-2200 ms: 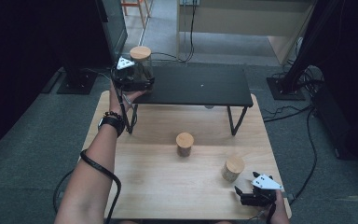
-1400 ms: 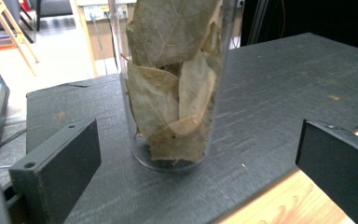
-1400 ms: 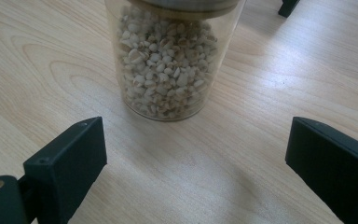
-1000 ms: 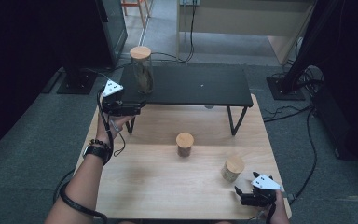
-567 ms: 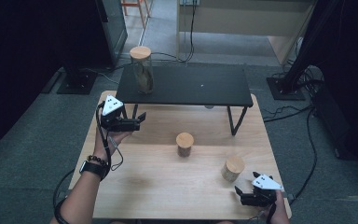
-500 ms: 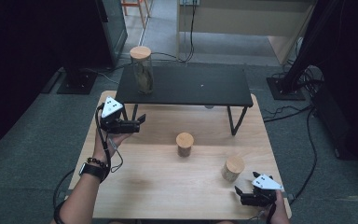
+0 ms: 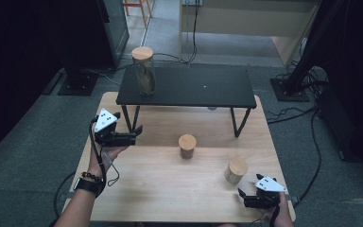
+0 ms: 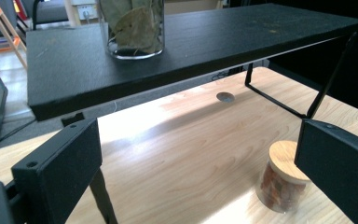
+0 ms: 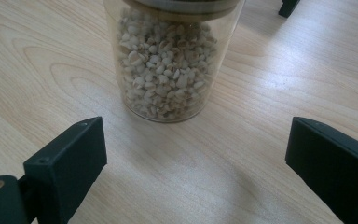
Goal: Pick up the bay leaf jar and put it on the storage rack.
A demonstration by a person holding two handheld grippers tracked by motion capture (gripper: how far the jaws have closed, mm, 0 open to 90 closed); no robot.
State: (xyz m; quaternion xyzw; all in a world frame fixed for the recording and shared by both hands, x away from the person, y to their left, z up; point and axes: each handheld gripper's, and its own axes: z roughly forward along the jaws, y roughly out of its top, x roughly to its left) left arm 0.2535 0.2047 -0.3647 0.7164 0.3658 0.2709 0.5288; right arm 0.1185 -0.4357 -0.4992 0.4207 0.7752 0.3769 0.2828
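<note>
Fingers flat, matte black, spread before round glass grain jar (image 9: 170, 60)

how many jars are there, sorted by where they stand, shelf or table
On the black shelf: 1, the tall glass jar of leaves with a wooden lid.
On the wooden table: 2, the short jar of brown pieces and the short jar of pale grains.
Total: 3 jars.

Each gripper is black: the left gripper (image 7: 137, 134) and the right gripper (image 7: 240, 197) both carry a white three-cornered plate behind the jaws. The jaws are flat rectangular blocks with a small hole. A dark watch and a bead bracelet (image 7: 92, 177) sit behind the left gripper; thin black cable trails from it.
</note>
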